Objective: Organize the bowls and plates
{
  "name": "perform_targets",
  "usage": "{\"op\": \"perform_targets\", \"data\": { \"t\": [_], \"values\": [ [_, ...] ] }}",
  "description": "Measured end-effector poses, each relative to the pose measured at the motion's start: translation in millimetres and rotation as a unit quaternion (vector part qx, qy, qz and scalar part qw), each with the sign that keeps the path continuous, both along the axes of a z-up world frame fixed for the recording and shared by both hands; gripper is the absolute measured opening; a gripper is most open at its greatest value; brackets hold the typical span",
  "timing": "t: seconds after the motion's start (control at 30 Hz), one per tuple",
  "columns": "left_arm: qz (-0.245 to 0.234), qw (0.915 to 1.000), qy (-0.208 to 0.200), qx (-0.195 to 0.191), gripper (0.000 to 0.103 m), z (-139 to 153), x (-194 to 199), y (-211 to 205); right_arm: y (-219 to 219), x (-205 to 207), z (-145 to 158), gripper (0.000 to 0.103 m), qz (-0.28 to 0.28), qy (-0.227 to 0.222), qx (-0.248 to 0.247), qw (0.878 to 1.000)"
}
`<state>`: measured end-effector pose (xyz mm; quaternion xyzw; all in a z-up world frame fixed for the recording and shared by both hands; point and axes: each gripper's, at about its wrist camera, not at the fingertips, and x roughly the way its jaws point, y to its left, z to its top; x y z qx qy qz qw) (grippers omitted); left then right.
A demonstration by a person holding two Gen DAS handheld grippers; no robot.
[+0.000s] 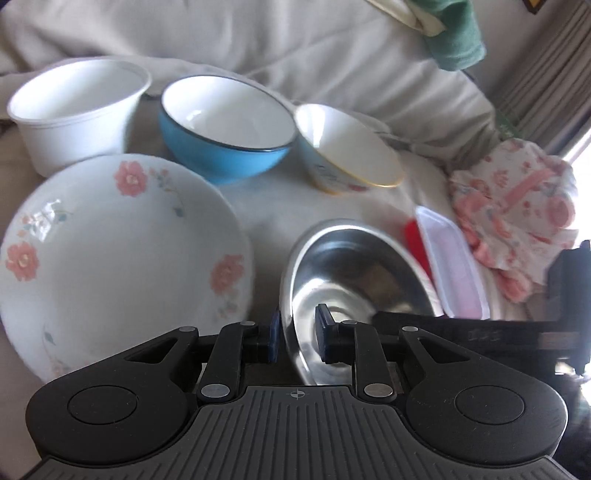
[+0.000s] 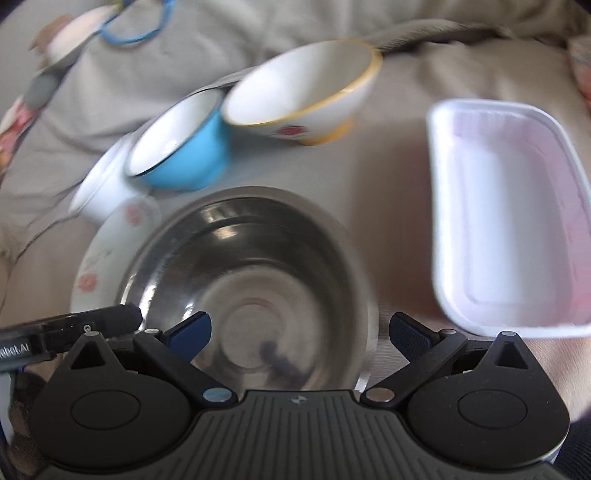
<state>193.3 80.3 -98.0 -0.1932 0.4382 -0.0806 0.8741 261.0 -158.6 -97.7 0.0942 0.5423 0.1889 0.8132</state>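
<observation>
My left gripper (image 1: 297,336) is shut on the near rim of a steel bowl (image 1: 354,273), one pad outside and one inside. A white plate with pink flowers (image 1: 122,254) lies just left of it. Behind stand a white tub (image 1: 77,114), a blue bowl (image 1: 225,129) and a tilted yellow-rimmed bowl (image 1: 347,147). My right gripper (image 2: 299,332) is open above the near side of the steel bowl (image 2: 251,266), touching nothing. The right wrist view also shows the flowered plate (image 2: 107,247), blue bowl (image 2: 184,151) and yellow-rimmed bowl (image 2: 303,96).
Everything sits on a soft beige sheet (image 1: 295,48). A white rectangular plastic tray (image 2: 506,210) lies right of the steel bowl; it shows in the left wrist view too (image 1: 450,262), over something red. A pink floral cloth (image 1: 517,206) and a green cloth (image 1: 454,33) lie at the right.
</observation>
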Motion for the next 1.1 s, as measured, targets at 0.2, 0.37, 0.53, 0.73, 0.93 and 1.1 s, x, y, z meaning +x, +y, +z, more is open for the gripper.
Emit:
{"op": "perform_targets", "data": {
  "t": [0.2,0.37,0.53,0.73,0.93,1.1],
  "values": [
    [0.005,0.9996,-0.007,-0.027,0.019,-5,1,11,-5,-1,-8,0.103,-0.045,0.012,0.004,0.999],
    [0.006,0.9999,0.002,-0.011,0.019,-10,4,3,-9,1,-10,0.103,-0.070,0.016,0.023,0.997],
    [0.003,1.0000,0.009,0.002,0.019,-10,0,-2,4,-8,-8,0.103,-0.035,-0.022,-0.011,0.999],
    [-0.004,0.9994,-0.023,-0.024,0.020,4,-12,3,25,-29,9,0.058,-0.010,-0.105,-0.066,0.992],
    [0.032,0.9968,-0.073,-0.006,0.020,52,-28,46,49,-42,65,0.057,0.021,-0.179,-0.039,0.983],
    [0.127,0.9892,-0.070,0.019,0.021,56,-33,104,125,-10,70,0.057,0.110,-0.172,-0.016,0.979]
  ]
}}
